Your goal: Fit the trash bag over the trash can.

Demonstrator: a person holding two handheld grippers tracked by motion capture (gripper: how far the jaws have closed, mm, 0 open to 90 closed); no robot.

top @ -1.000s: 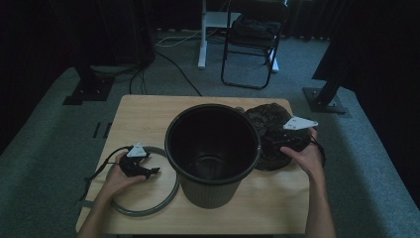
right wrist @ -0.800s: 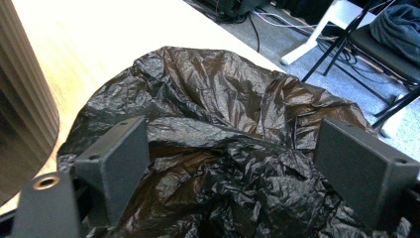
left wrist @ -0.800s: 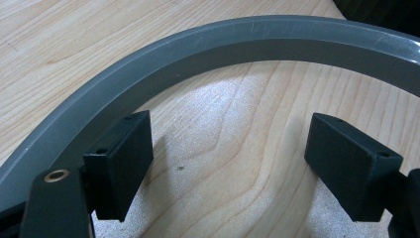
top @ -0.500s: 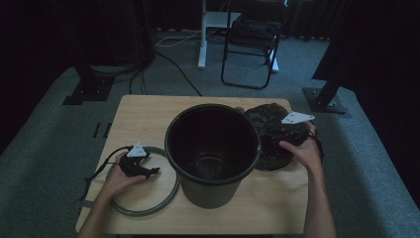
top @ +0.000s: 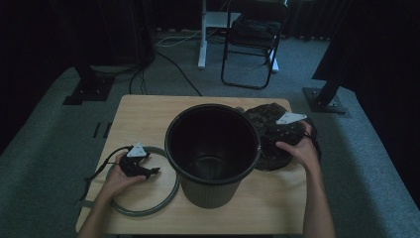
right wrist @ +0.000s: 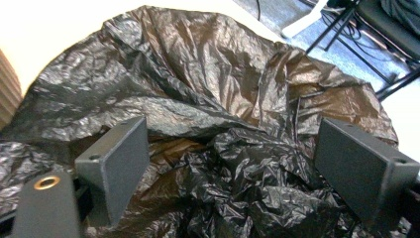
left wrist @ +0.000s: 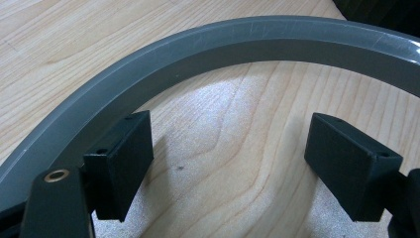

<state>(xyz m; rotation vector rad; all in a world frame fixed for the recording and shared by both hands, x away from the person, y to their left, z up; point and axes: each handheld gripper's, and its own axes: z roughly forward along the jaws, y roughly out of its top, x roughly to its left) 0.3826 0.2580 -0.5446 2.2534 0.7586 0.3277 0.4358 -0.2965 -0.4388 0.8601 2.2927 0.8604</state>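
Two grippers, both spread wide and holding nothing. Left gripper (left wrist: pixel 228 163) sits inside one grey ring (left wrist: pixel 213 44), whose band curves just ahead of its jaws, bare table (left wrist: pixel 233 124) between them. Right gripper (right wrist: pixel 237 168) hovers over one crumpled black bag (right wrist: pixel 208 99), near the table's right edge. One bucket (top: pixel 213 148) stands between the grippers.

Wide-open right claw (right wrist: pixel 233 168) over crumpled black bag (right wrist: pixel 208 99)
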